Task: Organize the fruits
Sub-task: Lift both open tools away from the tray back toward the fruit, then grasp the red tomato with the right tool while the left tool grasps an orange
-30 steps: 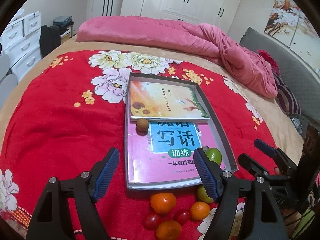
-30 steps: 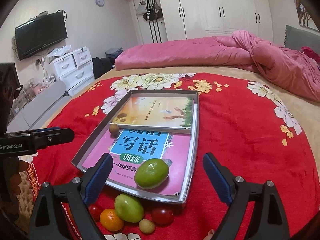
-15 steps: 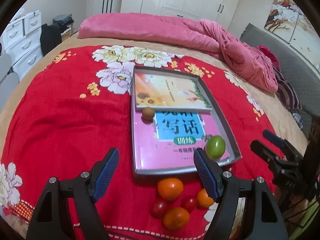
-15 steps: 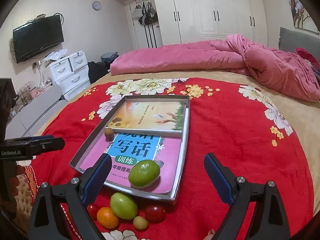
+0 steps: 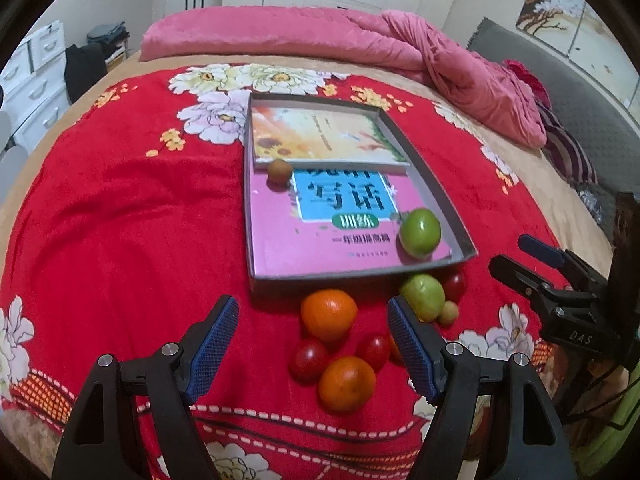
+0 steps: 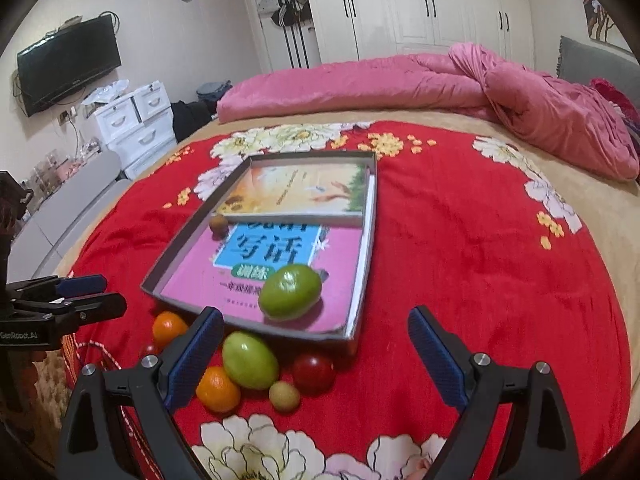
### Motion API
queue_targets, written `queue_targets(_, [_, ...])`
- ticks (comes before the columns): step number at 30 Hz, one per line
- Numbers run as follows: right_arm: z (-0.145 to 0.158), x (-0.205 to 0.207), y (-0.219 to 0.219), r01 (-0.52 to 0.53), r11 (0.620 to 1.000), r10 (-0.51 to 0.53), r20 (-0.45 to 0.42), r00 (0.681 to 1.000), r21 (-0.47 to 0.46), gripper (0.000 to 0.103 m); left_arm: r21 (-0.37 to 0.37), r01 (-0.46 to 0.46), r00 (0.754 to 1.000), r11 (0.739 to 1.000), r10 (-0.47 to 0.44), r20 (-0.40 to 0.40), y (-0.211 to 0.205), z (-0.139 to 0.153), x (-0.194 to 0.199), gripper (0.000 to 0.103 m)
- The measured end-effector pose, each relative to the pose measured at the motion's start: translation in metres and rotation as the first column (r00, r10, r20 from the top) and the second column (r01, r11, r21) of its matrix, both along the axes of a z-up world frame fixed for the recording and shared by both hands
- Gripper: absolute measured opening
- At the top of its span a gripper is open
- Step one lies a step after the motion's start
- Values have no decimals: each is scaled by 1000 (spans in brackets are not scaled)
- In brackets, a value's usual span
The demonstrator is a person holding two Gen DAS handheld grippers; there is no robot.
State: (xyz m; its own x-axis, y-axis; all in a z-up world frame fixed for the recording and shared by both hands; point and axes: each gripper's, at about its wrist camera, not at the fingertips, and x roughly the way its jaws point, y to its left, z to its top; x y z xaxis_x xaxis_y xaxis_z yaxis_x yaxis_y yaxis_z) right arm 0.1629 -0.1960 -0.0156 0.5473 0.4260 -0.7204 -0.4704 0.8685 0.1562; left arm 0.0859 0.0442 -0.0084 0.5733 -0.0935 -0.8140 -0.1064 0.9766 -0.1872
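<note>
Both tools held wide open, nothing grasped.
The left tool [image 5: 312, 334] and right tool [image 6: 316, 346] are empty above the fruits; the television [image 6: 68, 62] is seen only from the right wrist.

The red blanket [image 5: 120, 216] on the bed looks soft and fuzzy, a matt cloth. On it the tray [image 5: 436, 196] has thin grey cardboard-like walls. Inside the tray, the pink book [image 5: 280, 236] has a glossy paper cover. The green fruit [image 6: 290, 292] on this book has smooth, slightly shiny skin. The fingers [image 5: 214, 344] carry blue pads with a rough ribbed texture.
</note>
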Motion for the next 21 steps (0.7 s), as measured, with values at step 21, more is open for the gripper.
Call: queue_targets(21, [-20,-11,5,24,994,-31,-66,997,-105,94,-10,87,989,996,-88,-118,-25,-31,-16,78])
